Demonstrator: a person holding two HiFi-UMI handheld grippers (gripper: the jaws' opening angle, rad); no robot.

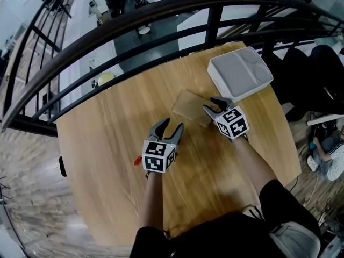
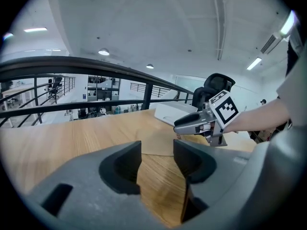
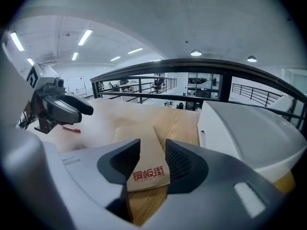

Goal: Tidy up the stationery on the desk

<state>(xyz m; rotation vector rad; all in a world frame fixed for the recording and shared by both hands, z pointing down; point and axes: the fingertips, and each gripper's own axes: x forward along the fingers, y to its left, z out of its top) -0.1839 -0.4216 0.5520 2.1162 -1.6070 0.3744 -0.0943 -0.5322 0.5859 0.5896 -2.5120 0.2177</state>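
Right claw (image 1: pixel 214 104), jaws apart, straddles the near end of the brown paper sleeve (image 1: pixel 188 107), whose long axis runs straight ahead. Left claw (image 1: pixel 171 126), apart and empty, stands farther off.

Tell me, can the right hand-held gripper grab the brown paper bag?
Probably yes: the right hand-held gripper is open, the printed end of the brown paper bag lies between its jaws, and nothing blocks it. Lying flat, it may be fiddly.
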